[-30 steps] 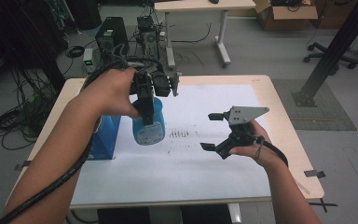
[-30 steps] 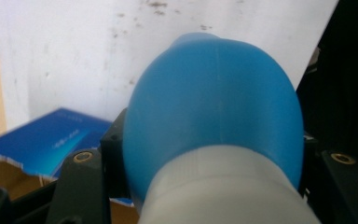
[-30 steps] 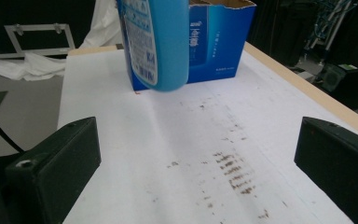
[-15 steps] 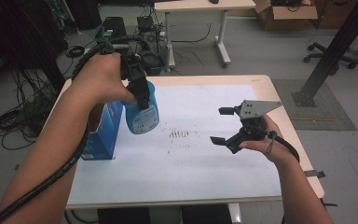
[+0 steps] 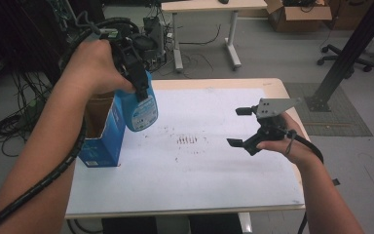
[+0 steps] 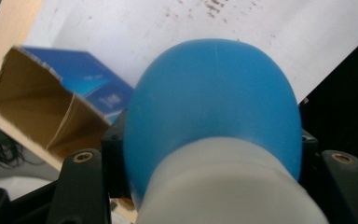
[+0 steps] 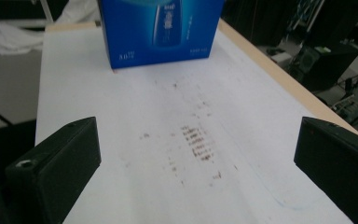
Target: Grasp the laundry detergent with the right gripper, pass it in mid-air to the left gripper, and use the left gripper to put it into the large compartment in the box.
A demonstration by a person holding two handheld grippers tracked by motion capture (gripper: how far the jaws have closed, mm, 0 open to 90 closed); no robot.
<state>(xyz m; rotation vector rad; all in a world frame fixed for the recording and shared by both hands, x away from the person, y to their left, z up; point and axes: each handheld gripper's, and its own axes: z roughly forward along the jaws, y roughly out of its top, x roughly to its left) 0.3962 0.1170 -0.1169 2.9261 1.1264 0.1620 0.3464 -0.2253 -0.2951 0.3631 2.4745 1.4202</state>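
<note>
My left gripper (image 5: 139, 85) is shut on a blue bottle (image 5: 139, 109) and holds it in the air, bottom down, just right of an open blue box (image 5: 100, 139) at the table's left edge. In the left gripper view the bottle (image 6: 214, 112) bulges between the black jaws, and the box's brown inside (image 6: 32, 107) lies below to the left. My right gripper (image 5: 237, 127) hovers open over the right side of the white sheet (image 5: 199, 170), nothing between its fingers (image 7: 56, 168). In the right gripper view the blue box (image 7: 161, 30) stands far ahead.
Brown smudges (image 5: 187, 140) mark the middle of the sheet. The wooden table edge (image 5: 277, 87) frames the sheet. Beyond the table stand a second table (image 5: 204, 9), cables, equipment and a black post (image 5: 348, 53).
My left gripper has carried the bottle up and leftward, from over the sheet to beside the box's open top. The right gripper shifted slightly right and stayed open.
</note>
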